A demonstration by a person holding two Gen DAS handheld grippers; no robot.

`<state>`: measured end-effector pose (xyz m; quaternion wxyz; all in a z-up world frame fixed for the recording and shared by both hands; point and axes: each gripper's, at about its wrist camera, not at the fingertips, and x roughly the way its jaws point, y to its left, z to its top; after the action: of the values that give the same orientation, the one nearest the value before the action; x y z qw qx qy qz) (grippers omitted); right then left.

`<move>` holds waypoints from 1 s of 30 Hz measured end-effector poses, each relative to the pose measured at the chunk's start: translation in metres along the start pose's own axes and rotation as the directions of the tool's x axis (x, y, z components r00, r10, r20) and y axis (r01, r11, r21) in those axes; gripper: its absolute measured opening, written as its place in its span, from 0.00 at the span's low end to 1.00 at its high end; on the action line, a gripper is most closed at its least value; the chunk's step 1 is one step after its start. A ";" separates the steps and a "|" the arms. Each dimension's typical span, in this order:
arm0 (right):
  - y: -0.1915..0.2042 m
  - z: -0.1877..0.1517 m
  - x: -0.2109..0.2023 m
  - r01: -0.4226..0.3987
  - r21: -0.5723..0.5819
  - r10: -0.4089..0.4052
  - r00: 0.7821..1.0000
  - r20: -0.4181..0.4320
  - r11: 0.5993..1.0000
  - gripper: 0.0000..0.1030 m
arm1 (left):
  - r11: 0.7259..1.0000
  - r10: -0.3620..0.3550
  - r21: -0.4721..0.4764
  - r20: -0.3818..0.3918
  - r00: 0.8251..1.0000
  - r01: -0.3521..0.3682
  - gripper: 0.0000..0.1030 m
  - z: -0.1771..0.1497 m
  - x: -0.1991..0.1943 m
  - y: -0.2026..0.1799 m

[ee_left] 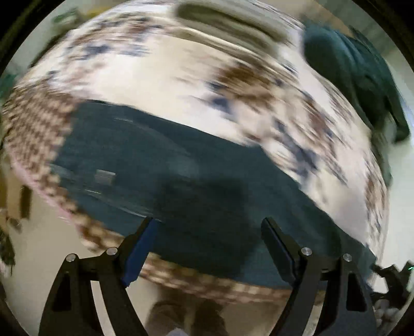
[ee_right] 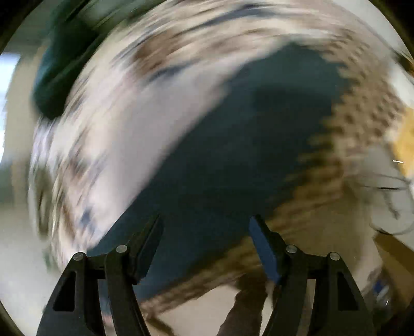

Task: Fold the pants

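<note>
Dark teal pants (ee_left: 181,175) lie flat in a long band on a table covered by a white cloth with brown and blue patterns (ee_left: 160,75). Both views are motion-blurred. My left gripper (ee_left: 207,222) is open and empty, above the near edge of the pants. The pants also show in the right wrist view (ee_right: 233,144), running from lower left to upper right. My right gripper (ee_right: 205,219) is open and empty, above the pants near the table's checked border (ee_right: 357,124).
A second dark green garment (ee_left: 349,67) lies bunched at the far right of the table; it also shows in the right wrist view (ee_right: 57,67) at the upper left. A grey tray-like shape (ee_left: 227,20) sits at the far edge. Pale floor (ee_left: 46,237) lies below the table edge.
</note>
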<state>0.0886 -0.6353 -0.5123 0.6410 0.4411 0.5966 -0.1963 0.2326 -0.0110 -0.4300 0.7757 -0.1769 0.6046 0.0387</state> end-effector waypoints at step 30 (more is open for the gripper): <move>-0.151 0.133 -0.007 -0.152 0.139 0.132 0.981 0.142 0.979 0.51 | 0.938 0.054 0.345 -0.205 0.977 0.021 0.97 -0.081 0.158 -0.251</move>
<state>0.0489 -0.8242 -0.5692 0.6569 0.5153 0.5033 -0.2230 0.2683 -0.2963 -0.5396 0.7254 -0.0361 0.6827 -0.0803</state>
